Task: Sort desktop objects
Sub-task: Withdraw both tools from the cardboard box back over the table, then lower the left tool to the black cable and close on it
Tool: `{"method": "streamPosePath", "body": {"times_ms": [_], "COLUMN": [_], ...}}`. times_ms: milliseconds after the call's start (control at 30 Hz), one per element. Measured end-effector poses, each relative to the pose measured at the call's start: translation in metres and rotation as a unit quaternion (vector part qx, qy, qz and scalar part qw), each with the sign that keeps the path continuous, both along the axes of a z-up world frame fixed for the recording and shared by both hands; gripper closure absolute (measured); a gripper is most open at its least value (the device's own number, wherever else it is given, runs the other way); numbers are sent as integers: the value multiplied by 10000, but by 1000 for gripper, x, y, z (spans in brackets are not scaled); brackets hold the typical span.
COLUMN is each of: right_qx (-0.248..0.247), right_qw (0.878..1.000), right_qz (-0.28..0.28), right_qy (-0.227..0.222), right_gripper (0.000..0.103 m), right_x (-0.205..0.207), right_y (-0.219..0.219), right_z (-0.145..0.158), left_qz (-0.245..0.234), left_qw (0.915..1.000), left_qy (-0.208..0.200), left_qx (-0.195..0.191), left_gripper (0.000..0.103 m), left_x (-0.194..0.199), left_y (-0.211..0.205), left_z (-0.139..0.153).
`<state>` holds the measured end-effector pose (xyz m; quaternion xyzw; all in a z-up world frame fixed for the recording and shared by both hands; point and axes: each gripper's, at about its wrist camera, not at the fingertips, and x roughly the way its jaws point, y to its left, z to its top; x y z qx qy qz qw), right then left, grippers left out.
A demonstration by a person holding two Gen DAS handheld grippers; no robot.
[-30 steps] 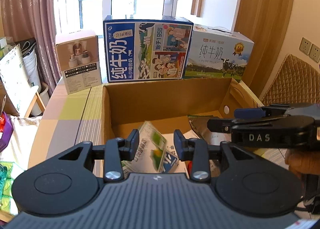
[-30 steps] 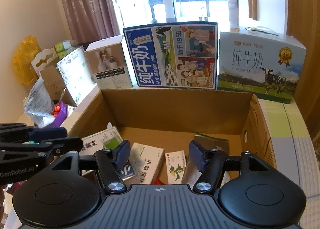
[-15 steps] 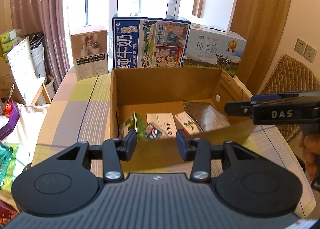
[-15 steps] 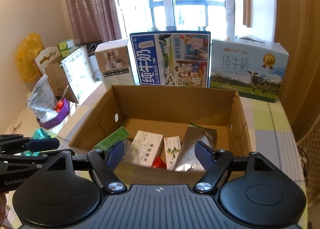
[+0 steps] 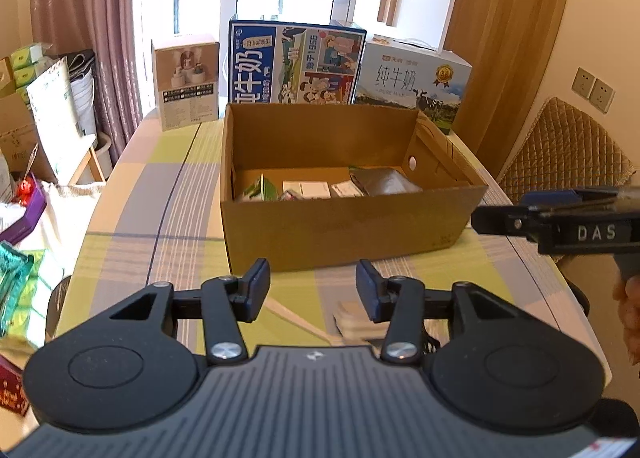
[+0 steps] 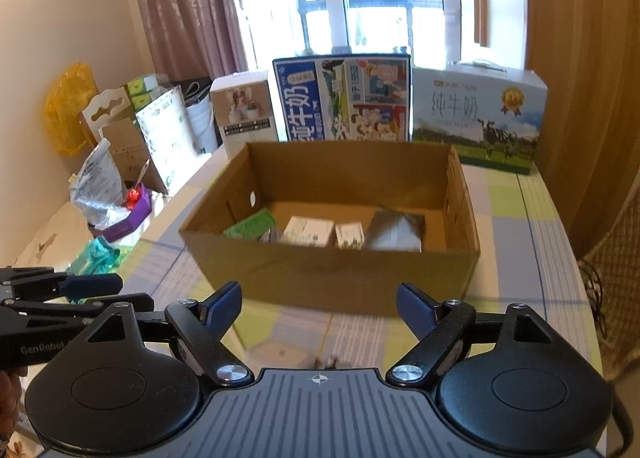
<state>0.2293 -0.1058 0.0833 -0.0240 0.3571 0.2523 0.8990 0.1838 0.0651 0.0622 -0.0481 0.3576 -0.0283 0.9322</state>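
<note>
Both pairs of tongs hung above the near end of the worktop (image 5: pixel 132 194), short of the cardboard box (image 5: pixel 344 226), and neither carried anything. The left tongs (image 5: pixel 312 288) stood with their blue-padded fingers apart, only the checked cloth showing between them. At about 5 o'clock from that gap, just under the right finger, lay a small pale stack, too blurred to name (image 5: pixel 352 320). The right tongs (image 6: pixel 318 304) were spread wider still, the box front visible beyond the gap.

The cardboard box sat open-topped in the middle of the worktop, at 12 o'clock from both tongs. The sorted things lay on its floor in a row: a green-printed carton (image 6: pixel 250 224) leaning at the 9 o'clock end, a white box (image 6: pixel 308 230) beside it, a smaller white packet (image 6: pixel 350 234) next, and a dark grey pouch (image 6: pixel 394 232) at the 3 o'clock end. Whether these touched one another could not be told.

Behind the box, at 12 o'clock, three cartons stood upright against the window: a tan-and-white box (image 5: pixel 186 80) at 11 o'clock, a tall blue milk carton (image 5: pixel 296 62) in the middle, and a pale milk case (image 5: pixel 412 86) at 1 o'clock.

In the left wrist view the right tongs' side reached in at 3 o'clock, marked DAS, with part of a hand (image 5: pixel 630 310) below it. In the right wrist view the left tongs' side came in at 9 o'clock.
</note>
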Motion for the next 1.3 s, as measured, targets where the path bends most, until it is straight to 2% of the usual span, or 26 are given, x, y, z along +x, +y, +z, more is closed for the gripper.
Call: {"method": "streamPosePath", "body": {"times_ms": [200,433,600,767,1067,1300], "right_qx": [168,368,409,412,379,352], "right_qw": [9996,9974,9958,9944,9927,9922], "right_qz": [-193,-506,-616,-695,-847,-839], "right_qy": [111,353,534,678,772,848], "right_gripper": [14,12,12,11,11,11], "right_x": [-30,-62,-81,-92,-93,-89], "right_y": [-28,-64,-78,-86,-97,-95], "right_z": [-10,-30,-45,-57,-64,-75], "left_qz": [50,170,155,-13,-228,-290], "left_qw": [9999,9996,9993,9986,9978,9969], "left_qy": [79,207,334,530,608,714], "left_qx": [39,-26,-37,-39,-104,-146], "left_gripper": [50,30,20,20,20,27], "left_x": [-32,-64,-77,-83,-79,-71], "left_y": [-2,-3,-12,-22,-35,-37], "left_z": [-7,-23,-38,-54,-66,-76]}}
